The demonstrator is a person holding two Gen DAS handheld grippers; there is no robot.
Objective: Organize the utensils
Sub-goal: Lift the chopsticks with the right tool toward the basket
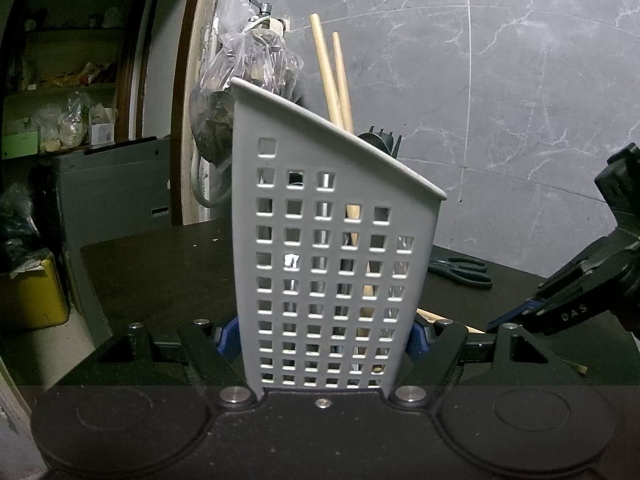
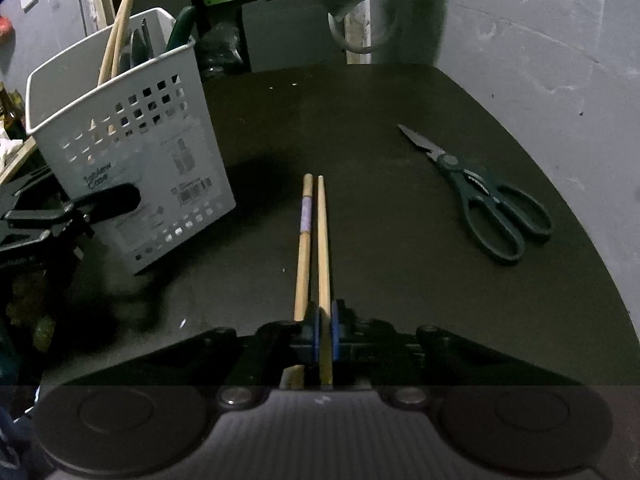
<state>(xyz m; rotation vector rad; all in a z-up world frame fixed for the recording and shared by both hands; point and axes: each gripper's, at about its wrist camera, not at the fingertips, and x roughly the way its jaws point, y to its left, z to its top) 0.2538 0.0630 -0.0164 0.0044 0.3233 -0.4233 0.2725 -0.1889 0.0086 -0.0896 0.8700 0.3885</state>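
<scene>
A grey perforated utensil holder (image 1: 332,264) stands upright between the fingers of my left gripper (image 1: 324,338), which is shut on its base. It also shows in the right wrist view (image 2: 132,168) at the left. Two wooden sticks (image 1: 332,76) and dark utensils stick out of it. My right gripper (image 2: 325,332) is shut on one wooden chopstick (image 2: 323,248). A second chopstick (image 2: 303,248) with a paper label lies beside it on the black table (image 2: 380,112), just outside the left pad.
Green-handled kitchen scissors (image 2: 488,200) lie on the table to the right, also in the left wrist view (image 1: 460,270). A plastic bag (image 1: 248,80) hangs behind the holder. A grey marbled wall (image 1: 520,80) backs the table. Shelves (image 1: 60,80) stand at far left.
</scene>
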